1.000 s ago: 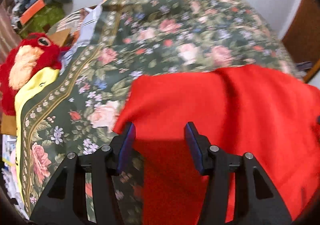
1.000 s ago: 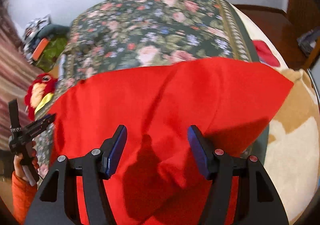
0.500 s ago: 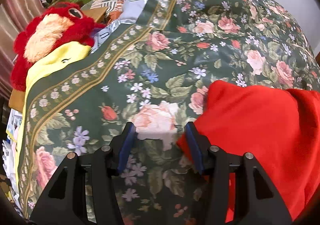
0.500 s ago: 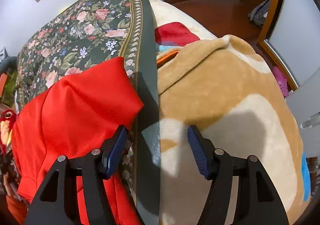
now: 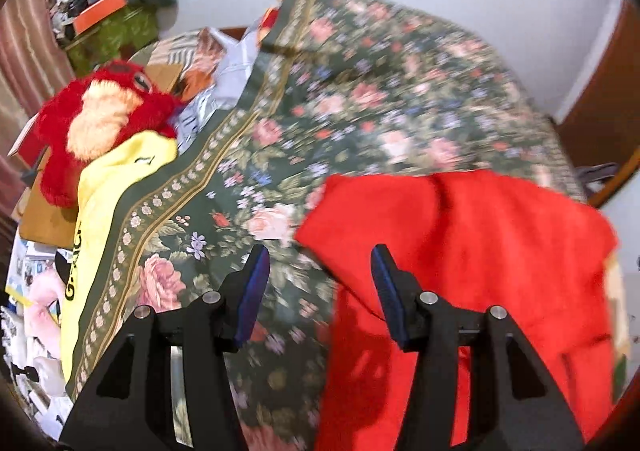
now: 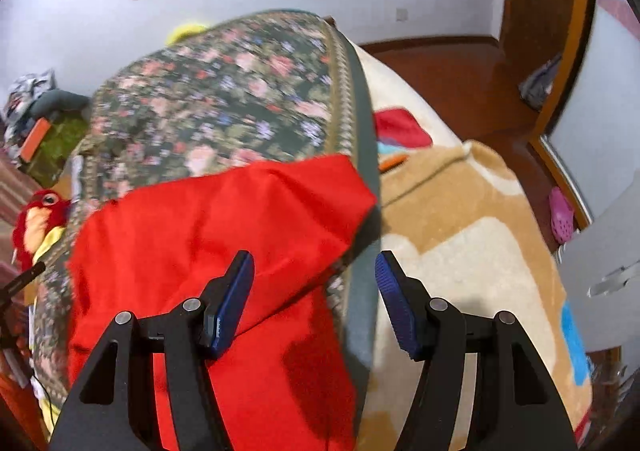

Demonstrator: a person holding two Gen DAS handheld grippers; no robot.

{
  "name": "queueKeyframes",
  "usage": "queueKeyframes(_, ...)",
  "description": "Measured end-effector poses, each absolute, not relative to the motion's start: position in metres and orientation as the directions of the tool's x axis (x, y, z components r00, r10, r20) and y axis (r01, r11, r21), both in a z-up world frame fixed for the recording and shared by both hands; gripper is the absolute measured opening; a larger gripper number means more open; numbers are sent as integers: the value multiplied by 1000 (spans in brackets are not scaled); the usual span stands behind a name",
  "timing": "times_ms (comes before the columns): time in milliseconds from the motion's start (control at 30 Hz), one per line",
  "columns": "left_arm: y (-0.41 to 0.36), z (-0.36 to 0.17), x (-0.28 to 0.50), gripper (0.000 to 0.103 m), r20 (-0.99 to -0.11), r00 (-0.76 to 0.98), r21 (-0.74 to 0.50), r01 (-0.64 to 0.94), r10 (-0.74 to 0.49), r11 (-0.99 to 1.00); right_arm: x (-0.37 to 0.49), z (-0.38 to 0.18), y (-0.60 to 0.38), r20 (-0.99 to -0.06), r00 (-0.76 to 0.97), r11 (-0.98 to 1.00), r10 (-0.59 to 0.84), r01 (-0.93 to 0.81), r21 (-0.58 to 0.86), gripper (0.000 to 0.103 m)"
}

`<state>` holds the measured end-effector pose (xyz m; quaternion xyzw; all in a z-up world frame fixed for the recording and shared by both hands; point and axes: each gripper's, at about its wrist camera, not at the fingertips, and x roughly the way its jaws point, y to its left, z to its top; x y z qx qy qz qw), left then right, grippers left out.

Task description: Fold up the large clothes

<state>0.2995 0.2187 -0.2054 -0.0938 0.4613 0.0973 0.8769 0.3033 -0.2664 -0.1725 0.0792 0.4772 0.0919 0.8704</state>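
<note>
A large red garment [image 5: 460, 251] lies spread on the dark green floral bedspread [image 5: 360, 99]. It also shows in the right wrist view [image 6: 224, 227], with the bedspread [image 6: 224, 91] behind it. My left gripper [image 5: 318, 283] is open and empty above the garment's left edge, near its far left corner. My right gripper [image 6: 314, 291] is open and empty above the garment's right edge, where it meets the bedspread's green border. Neither gripper touches the cloth.
A red plush toy [image 5: 100, 123] and a yellow cloth [image 5: 116, 187] lie left of the bedspread, with clutter beyond. A tan and cream blanket [image 6: 472, 235] covers the bed's right side. A wooden floor [image 6: 460, 83] and a pink shoe [image 6: 560, 215] lie further right.
Both grippers have pulled back and tilted up after swinging outward to the garment's side edges. They stayed open and empty. The garment's edges now sit between or beside the fingers.
</note>
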Motion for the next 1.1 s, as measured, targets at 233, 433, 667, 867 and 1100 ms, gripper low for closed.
queueKeyframes(233,195,-151,245,55,-769,639,-104,-166,27,981,263,-134,-251,-758,602,968,250,-159,193,74)
queueKeyframes(433,181,-145,195,64,-763,646,-45,-107,35,993,228,-125,-238,-743,622,965,247,-225,132,76)
queueKeyframes(667,180,-184,152,65,-828,561,-96,-127,-9,987,199,-146,-229,-783,579,963,229,-250,97,81)
queueKeyframes(867,184,-238,132,65,-887,455,-187,-188,-83,964,181,-181,-234,-840,489,965,234,-225,138,81)
queueKeyframes(1100,186,-298,119,65,-916,347,-306,-276,-202,911,170,-218,-254,-886,394,969,244,-130,209,81)
